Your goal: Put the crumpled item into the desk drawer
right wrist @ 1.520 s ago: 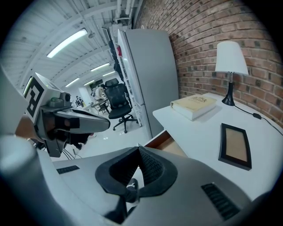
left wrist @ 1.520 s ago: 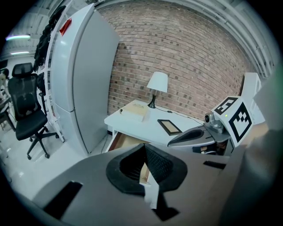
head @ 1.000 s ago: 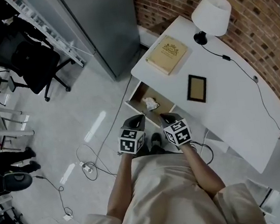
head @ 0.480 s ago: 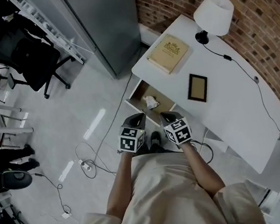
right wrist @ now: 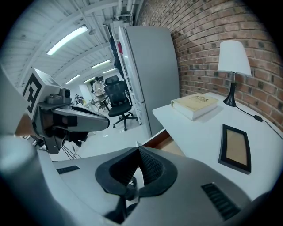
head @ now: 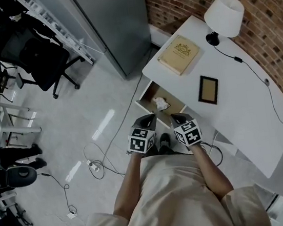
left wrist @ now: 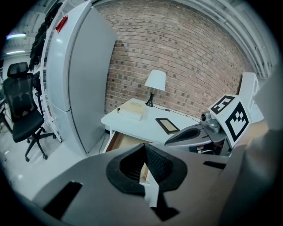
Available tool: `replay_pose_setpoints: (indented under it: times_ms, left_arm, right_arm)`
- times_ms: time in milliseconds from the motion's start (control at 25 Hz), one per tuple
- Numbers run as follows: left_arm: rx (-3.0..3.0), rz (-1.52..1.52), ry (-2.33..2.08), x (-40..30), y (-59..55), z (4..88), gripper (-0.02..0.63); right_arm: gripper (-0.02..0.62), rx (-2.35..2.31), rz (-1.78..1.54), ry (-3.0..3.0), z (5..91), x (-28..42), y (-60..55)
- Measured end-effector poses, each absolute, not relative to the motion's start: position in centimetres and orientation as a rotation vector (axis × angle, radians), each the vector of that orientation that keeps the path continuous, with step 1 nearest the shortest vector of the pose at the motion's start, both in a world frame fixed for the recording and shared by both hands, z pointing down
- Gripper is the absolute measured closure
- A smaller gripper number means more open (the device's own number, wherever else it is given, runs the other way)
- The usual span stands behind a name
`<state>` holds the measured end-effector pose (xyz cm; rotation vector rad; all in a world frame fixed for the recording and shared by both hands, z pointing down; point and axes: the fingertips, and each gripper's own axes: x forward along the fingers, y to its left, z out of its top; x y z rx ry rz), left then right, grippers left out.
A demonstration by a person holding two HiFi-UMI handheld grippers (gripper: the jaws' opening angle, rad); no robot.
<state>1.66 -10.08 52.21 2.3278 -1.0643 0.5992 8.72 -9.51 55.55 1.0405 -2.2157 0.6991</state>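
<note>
The crumpled white paper (head: 161, 103) lies inside the open wooden drawer (head: 148, 94) of the white desk (head: 244, 106). Both grippers hover side by side just in front of the drawer, close to the person's body. My left gripper (head: 149, 118) is shut with nothing in it, its jaws meeting at their tips (left wrist: 144, 152). The right gripper (head: 177, 116) is also shut and empty (right wrist: 138, 152). In the left gripper view the drawer (left wrist: 120, 142) shows under the desk edge; the paper is hidden there.
On the desk stand a tan book (head: 178, 54), a dark picture frame (head: 208, 90) and a white lamp (head: 224, 16) with its cord. A grey cabinet (head: 114, 20) stands left of the desk. Cables (head: 94, 165) lie on the floor, an office chair (head: 41, 58) farther left.
The head camera has shifted, so the desk and grippers sit a little further right in the frame. Both grippers stay shut before the drawer and the paper has not moved.
</note>
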Motion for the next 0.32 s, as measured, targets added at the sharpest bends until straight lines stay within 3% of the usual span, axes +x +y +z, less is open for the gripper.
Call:
replay_pose_setpoints:
  times_ms: [320]
  left_arm:
    - [2.322,0.607,-1.061,1.55,-10.25,52.25,0.591]
  right_arm:
    - [0.571,1.032,0.701,-2.215,55.58,8.47,-9.71]
